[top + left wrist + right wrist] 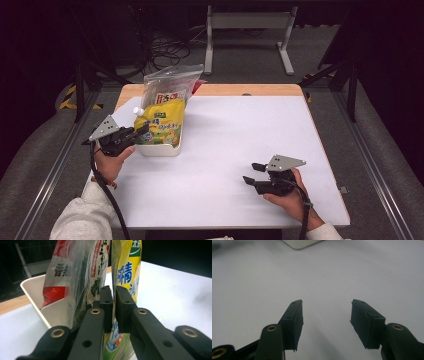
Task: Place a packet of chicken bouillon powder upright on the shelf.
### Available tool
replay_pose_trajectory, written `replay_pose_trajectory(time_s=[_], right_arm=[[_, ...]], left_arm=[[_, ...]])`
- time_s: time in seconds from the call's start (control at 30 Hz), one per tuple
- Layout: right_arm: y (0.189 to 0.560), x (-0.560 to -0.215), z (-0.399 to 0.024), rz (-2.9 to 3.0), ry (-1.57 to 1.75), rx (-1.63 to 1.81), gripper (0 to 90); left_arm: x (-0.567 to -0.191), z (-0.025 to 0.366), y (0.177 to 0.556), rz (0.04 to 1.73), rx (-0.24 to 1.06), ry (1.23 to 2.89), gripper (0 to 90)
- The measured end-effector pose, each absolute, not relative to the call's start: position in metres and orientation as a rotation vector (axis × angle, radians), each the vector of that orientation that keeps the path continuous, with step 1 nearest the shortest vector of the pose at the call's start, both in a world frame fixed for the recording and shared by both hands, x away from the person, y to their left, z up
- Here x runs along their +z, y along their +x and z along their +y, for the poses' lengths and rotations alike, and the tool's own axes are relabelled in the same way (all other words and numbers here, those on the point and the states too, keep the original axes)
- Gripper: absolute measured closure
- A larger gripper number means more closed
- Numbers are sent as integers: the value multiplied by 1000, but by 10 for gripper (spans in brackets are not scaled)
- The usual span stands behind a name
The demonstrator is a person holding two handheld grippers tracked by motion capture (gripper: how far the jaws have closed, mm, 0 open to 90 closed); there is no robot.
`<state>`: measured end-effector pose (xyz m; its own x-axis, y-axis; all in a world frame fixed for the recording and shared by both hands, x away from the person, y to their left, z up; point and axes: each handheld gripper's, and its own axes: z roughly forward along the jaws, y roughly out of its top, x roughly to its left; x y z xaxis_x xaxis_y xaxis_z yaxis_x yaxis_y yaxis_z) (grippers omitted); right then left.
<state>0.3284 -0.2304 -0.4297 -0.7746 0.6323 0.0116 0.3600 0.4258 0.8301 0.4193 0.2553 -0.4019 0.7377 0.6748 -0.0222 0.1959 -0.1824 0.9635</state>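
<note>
A yellow spouted pouch [161, 124] stands in a white tub [160, 149] at the table's left, with a clear printed bag [169, 84] upright behind it. My left gripper [143, 131] reaches the pouch's left edge. In the left gripper view its jaws [114, 305] stand almost together, a thin slit between the pads, and the edge of the yellow pouch [128, 272] runs down through that slit. The clear bag [82, 270] and the tub's wall [32, 287] lie just left of them. My right gripper [252, 173] rests low at the front right, open [325, 320], nothing between its pads.
The white mat [235, 130] covers most of the wooden table [250, 90]. A corner of the tub [299, 243] shows far ahead of the right gripper. Beyond the table stand a metal frame [247, 22] and loose cables [167, 50] on the floor.
</note>
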Motion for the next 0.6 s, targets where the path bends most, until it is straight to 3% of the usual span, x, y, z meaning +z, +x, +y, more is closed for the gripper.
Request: replay_pose_trajectory(time_s=[0.23, 0.37, 0.6], right_arm=[[328, -427, -232, 2369, 851, 1278, 440], [328, -427, -233, 2364, 850, 1274, 436], [329, -425, -236, 2349, 854, 1268, 430]], left_arm=[[-396, 257, 411, 692, 525, 1710, 765], [-393, 260, 402, 682, 546, 1722, 605], [-392, 264, 395, 715, 563, 1721, 482]])
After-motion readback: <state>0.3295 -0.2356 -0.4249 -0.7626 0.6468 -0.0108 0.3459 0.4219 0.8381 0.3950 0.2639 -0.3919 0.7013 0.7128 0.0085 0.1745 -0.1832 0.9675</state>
